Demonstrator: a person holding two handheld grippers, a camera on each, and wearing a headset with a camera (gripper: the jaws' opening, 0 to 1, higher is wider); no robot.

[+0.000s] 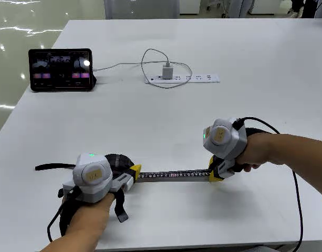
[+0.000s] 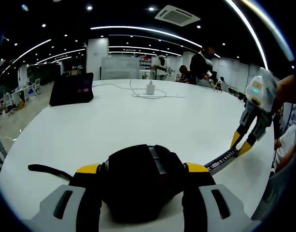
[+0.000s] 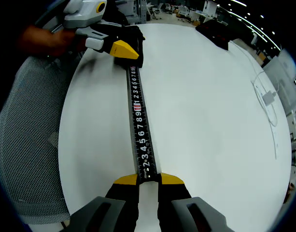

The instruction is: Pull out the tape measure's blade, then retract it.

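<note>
The black tape measure case (image 1: 117, 161) lies near the front left of the white table (image 1: 166, 121), with my left gripper (image 1: 127, 171) shut around it. In the left gripper view the case (image 2: 143, 176) sits between the yellow-tipped jaws of my left gripper (image 2: 143, 170). The blade (image 1: 174, 174) runs right from the case, flat on the table. My right gripper (image 1: 216, 176) is shut on the blade's end. In the right gripper view the numbered blade (image 3: 139, 121) stretches from my right gripper (image 3: 148, 180) to the case (image 3: 132, 35). A black strap (image 1: 53, 167) trails left of the case.
A tablet (image 1: 61, 69) stands at the back left. A power strip (image 1: 184, 79) with a white charger and looped cable (image 1: 167, 71) lies at the back middle. The table's front edge runs just below both grippers. A mesh chair (image 3: 27, 145) shows beside the table.
</note>
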